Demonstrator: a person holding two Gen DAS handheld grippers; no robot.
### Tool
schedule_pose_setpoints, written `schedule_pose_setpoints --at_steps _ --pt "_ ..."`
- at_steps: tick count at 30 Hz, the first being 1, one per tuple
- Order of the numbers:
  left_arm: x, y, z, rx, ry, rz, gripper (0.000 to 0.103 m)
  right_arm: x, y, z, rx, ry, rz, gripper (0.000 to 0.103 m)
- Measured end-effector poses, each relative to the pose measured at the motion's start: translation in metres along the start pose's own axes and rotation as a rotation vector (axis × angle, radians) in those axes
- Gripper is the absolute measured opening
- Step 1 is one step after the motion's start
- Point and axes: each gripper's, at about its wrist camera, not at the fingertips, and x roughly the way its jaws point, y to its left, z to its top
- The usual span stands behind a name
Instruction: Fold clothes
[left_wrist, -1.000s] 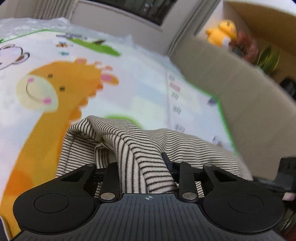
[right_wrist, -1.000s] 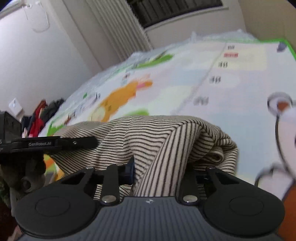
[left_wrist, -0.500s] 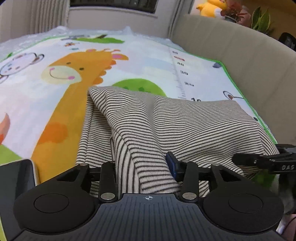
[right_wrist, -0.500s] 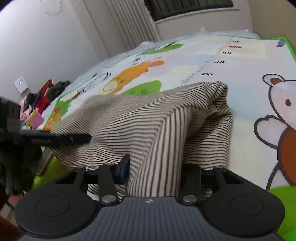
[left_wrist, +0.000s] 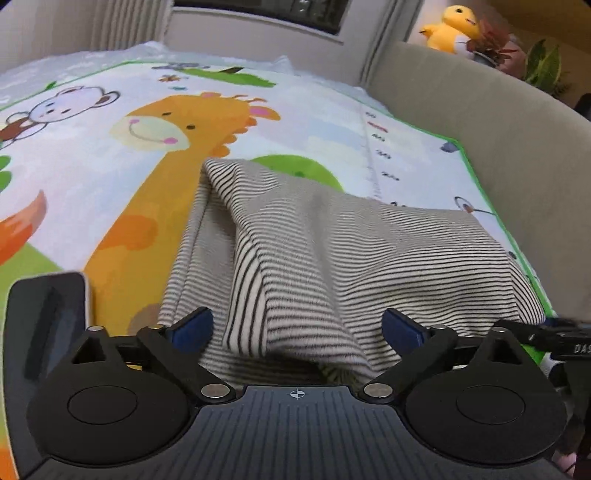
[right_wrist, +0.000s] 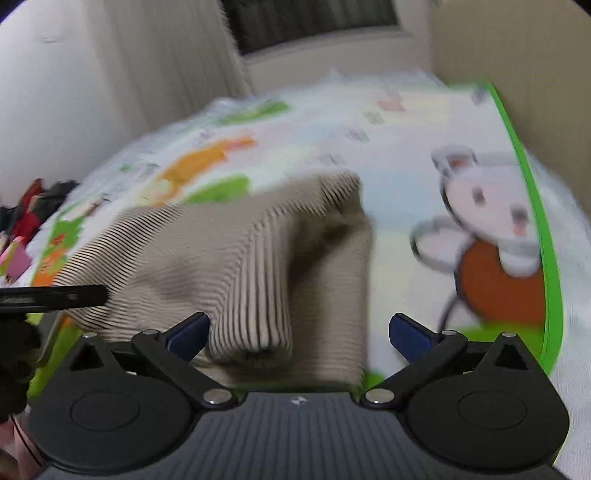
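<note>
A cream garment with thin black stripes (left_wrist: 332, 258) lies folded over on a cartoon play mat (left_wrist: 110, 155). In the left wrist view my left gripper (left_wrist: 295, 330) has its jaws opening wide; a raised fold of the cloth sits between the blue pads (left_wrist: 192, 328) without being pressed. In the right wrist view, which is blurred, the same garment (right_wrist: 221, 266) lies ahead, and my right gripper (right_wrist: 297, 332) also has its jaws opening wide, a loose fold between its pads (right_wrist: 408, 336). The right gripper's finger (left_wrist: 554, 334) shows at the left view's right edge.
A beige padded wall (left_wrist: 498, 140) borders the mat on the right, with a yellow plush toy (left_wrist: 450, 29) and plants on top. A dark flat object (left_wrist: 48, 325) lies at the mat's near left. A pile of coloured clothes (right_wrist: 26, 218) sits far left in the right wrist view.
Both grippers went from shut on the striped cloth to wide open, and the cloth dropped onto the mat. Both hands moved down and toward the near edge of the mat.
</note>
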Motion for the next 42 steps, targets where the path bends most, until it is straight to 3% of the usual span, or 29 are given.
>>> schedule_pose_setpoints --at_steps 1,7,15,28,31,33,34,37,42 --pt "-0.001 0.000 -0.001 -0.002 0.001 0.009 0.103 0.004 -0.003 -0.002 0.029 0.017 -0.001 0.103" --pt "-0.003 0.001 -0.003 -0.029 0.020 0.028 0.103 0.009 -0.005 -0.019 0.098 -0.107 -0.026 0.103" --pt "-0.001 -0.001 -0.004 -0.039 0.037 0.046 0.103 0.021 0.011 -0.014 -0.003 -0.030 -0.097 0.103" --pt "0.003 -0.001 -0.007 -0.034 0.047 0.050 0.103 0.006 0.012 -0.020 -0.067 -0.069 -0.045 0.103" --pt "0.005 0.001 -0.007 -0.043 0.054 0.046 0.103 -0.010 0.018 -0.003 -0.142 -0.148 -0.012 0.087" --pt "0.005 0.002 -0.006 -0.056 0.057 0.044 0.103 -0.020 0.022 0.008 -0.192 -0.200 0.010 0.064" --pt "0.005 0.002 -0.006 -0.064 0.058 0.044 0.103 -0.025 0.024 0.014 -0.217 -0.226 0.020 0.058" --pt "0.006 0.001 -0.006 -0.076 0.058 0.055 0.103 -0.017 0.033 0.051 -0.303 -0.226 0.032 0.055" --pt "0.006 -0.008 -0.008 -0.065 0.061 0.093 0.103 0.048 0.036 0.099 -0.447 -0.151 -0.072 0.063"
